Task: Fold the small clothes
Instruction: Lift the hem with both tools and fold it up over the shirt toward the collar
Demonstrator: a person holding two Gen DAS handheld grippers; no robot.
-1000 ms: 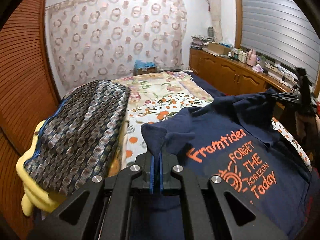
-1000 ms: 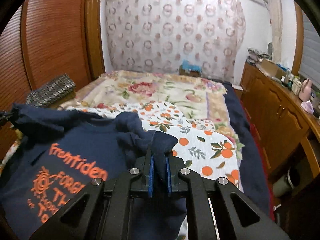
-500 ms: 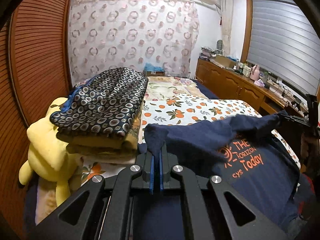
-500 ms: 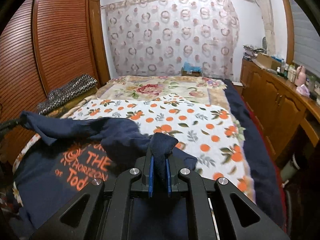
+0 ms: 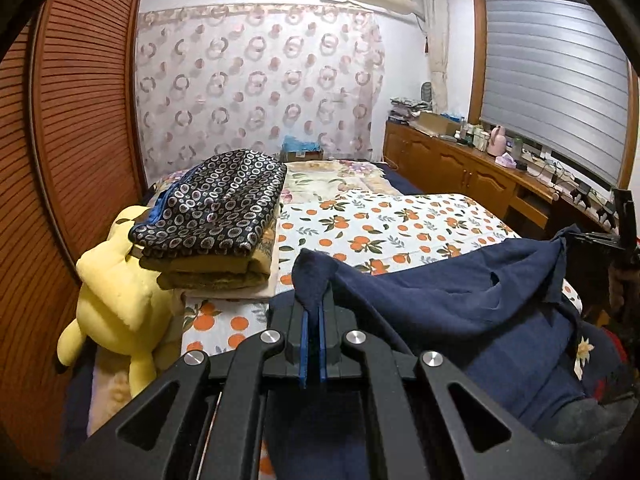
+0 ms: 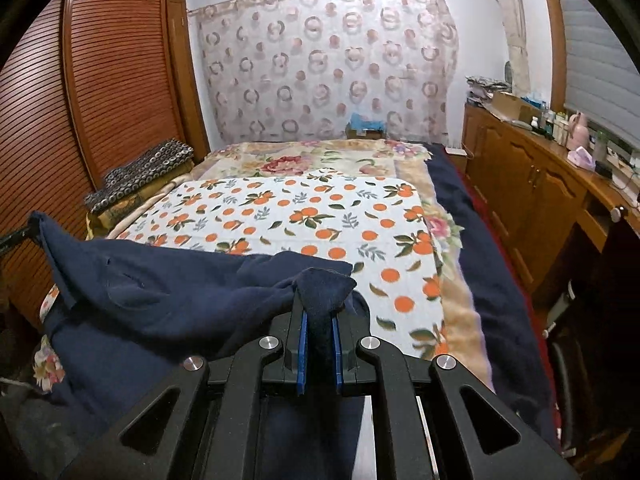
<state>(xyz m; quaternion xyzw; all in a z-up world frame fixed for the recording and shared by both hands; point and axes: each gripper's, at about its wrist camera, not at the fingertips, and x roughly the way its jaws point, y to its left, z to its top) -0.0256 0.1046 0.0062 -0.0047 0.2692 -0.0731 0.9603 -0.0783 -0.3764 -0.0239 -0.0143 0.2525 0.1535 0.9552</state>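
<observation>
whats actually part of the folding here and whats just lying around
In the job:
navy shirt
left gripper, shut on one corner
right gripper, shut on the other corner
orange-print sheet, the surface under the shirt

Lying about:
yellow plush
folded stack
cabinet
curtain

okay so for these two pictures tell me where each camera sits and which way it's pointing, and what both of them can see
Left wrist view: sits on the left gripper, facing along the bed toward the curtain; its fingers pinch the navy shirt, and the right gripper shows at the far right edge.
Right wrist view: sits on the right gripper, facing the same curtain; its fingers pinch the shirt's other end.
Shared: the shirt, orange-print sheet, folded pile, wooden cabinets.
</observation>
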